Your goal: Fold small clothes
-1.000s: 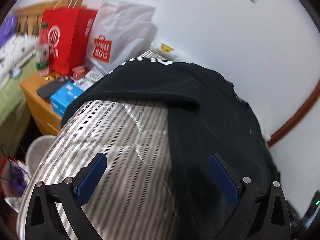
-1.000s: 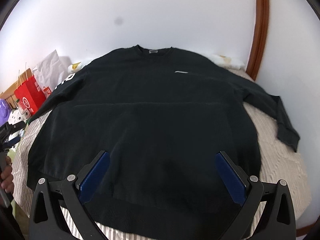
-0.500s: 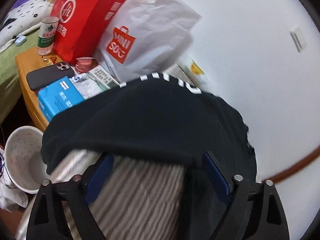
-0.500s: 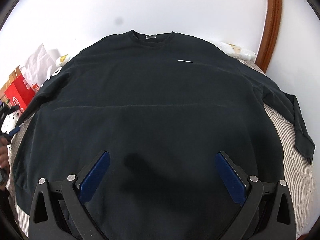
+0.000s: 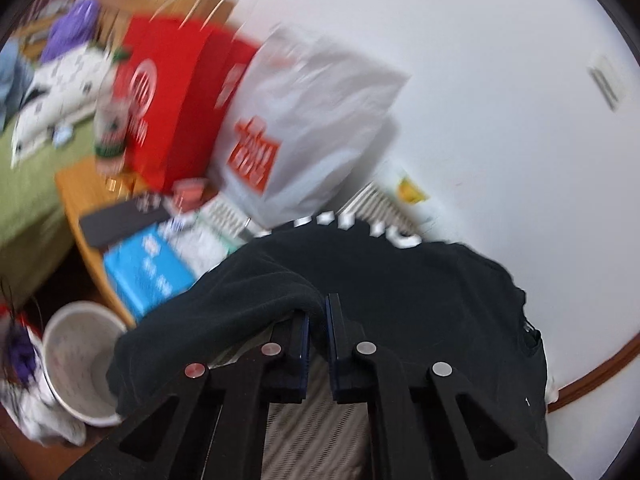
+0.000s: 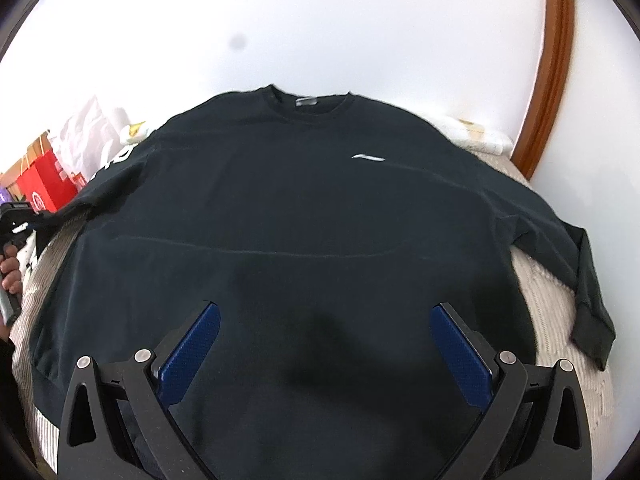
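Black sweater (image 6: 304,240): only left gripper's (image 5: 318,312) view shows pinched cuff.

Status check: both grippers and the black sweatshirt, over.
Left gripper shut on the sweatshirt's sleeve. Right gripper open above the hem. Sweatshirt flat on the bed; nothing in the way.

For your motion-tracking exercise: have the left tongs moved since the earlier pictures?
Yes. The left tongs advanced from the striped bedcover to the black cotton sweatshirt's sleeve and shut on it.
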A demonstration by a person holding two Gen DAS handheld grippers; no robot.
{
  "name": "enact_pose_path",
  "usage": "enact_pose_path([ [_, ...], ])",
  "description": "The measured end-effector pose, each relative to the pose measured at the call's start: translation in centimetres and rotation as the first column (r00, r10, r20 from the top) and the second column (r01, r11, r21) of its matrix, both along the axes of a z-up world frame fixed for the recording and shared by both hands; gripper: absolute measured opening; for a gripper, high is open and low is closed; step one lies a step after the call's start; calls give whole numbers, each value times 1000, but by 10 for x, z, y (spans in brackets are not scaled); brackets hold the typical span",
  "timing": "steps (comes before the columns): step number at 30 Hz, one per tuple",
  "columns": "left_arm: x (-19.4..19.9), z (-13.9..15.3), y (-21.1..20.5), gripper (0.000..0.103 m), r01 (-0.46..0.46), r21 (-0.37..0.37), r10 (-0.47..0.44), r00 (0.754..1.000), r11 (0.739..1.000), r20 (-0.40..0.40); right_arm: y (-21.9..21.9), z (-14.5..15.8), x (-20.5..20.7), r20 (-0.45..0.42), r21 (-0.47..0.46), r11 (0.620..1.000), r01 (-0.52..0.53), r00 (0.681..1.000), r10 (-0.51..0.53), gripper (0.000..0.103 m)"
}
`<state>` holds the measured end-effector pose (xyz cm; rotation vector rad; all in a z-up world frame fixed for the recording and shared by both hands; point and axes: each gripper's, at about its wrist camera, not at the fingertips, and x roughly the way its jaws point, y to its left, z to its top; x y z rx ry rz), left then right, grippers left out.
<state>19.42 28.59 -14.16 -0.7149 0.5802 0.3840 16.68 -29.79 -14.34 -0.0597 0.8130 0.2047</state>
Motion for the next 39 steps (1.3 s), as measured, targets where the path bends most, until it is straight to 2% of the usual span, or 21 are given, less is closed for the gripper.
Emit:
enact_pose_path([
  [3,6,30,-17,7,76,46,-78,995,996,64,-15,5,0,9,21,1000,17,1000,-17,103],
  [6,17,63,-49,6,168,120,-182,976,978,118,-29,10,0,21,45,999,30,999,-31,103],
  [9,38,94,-95,6,269,206,-299,945,941,131,-42,15,2,35,55,998,42,998,-44,103],
  [11,51,104,-123,6,334,229,-370,919,914,135,-51,19,3,43,54,997,55,997,-57,103],
  [13,68,110,-161,6,414,263,-453,885,871,108,-58,21,4,45,55,997,63,997,-65,103],
  [16,87,96,-214,7,540,270,-571,820,797,47,-67,20,6,43,43,996,78,996,-80,103],
  [18,99,73,-247,7,605,271,-625,780,748,-18,-72,17,7,36,33,996,83,996,-84,103],
  [20,106,50,-265,7,653,242,-659,749,718,-68,-74,12,9,22,16,996,92,996,-92,103],
  [24,112,13,-280,10,715,129,-692,698,687,-184,-73,5,16,1,-3,996,90,996,-90,103],
  [26,104,9,-276,10,714,124,-687,698,689,-204,-65,5,21,1,-7,997,74,997,-74,103],
  [28,90,13,-264,16,704,130,-680,709,698,-185,-48,8,28,12,-14,999,39,999,-39,103],
  [29,79,16,-251,30,693,132,-673,720,708,-167,-39,10,31,18,-16,1000,22,1000,-21,103],
  [30,69,19,-239,51,678,136,-662,735,722,-147,-27,12,35,24,-18,1000,-4,1000,4,103],
  [32,50,23,-214,70,641,157,-633,767,751,-107,5,16,47,31,-3,997,-76,997,76,103],
  [34,31,26,-186,70,610,160,-602,792,776,-100,33,18,59,30,16,991,-130,991,130,103],
  [36,9,21,-152,70,555,151,-543,832,818,-112,65,22,67,39,29,980,-196,980,195,103],
  [39,-10,10,-113,70,493,133,-475,868,860,-146,119,25,72,72,3,956,-293,954,292,103],
])
